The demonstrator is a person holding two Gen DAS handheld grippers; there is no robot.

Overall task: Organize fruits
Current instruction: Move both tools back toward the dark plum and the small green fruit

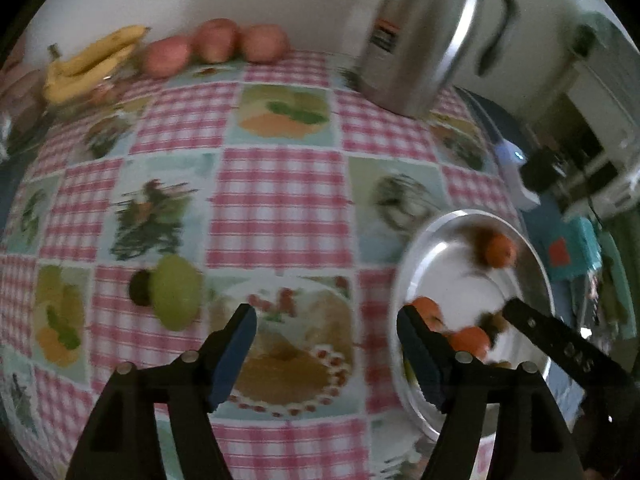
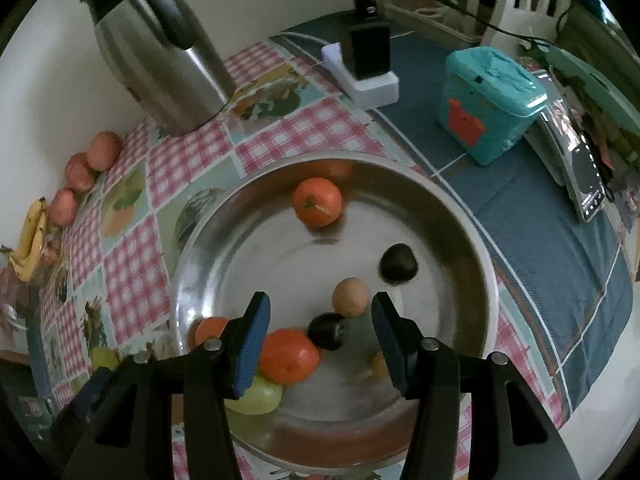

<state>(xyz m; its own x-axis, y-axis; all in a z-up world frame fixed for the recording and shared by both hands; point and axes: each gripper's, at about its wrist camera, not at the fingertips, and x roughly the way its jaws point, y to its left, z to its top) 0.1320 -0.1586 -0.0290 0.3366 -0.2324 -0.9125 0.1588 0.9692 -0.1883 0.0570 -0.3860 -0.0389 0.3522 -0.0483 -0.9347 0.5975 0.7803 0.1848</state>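
Your fruits are split: in the right wrist view the steel bowl (image 2: 472, 248) fills the centre, holding two oranges (image 2: 318, 202), a third at its left wall, two dark fruits (image 2: 398, 264), a tan one (image 2: 350, 296) and a green one (image 2: 256, 396) at the lower left. Your right gripper (image 2: 320, 332) hangs over the bowl, jaws spread wide, gripping nothing. In the left wrist view a green fruit (image 1: 176, 296) with a dark one (image 1: 140, 288) touching it lies on the desk (image 1: 280, 208) at lower left. Your left gripper (image 1: 326, 344) is spread wide too, empty, its right finger over the bowl's rim. Bananas (image 1: 88, 64) and apples (image 1: 216, 40) sit at upper left, a kettle (image 1: 420, 40) at upper right; its label is too blurred to read.
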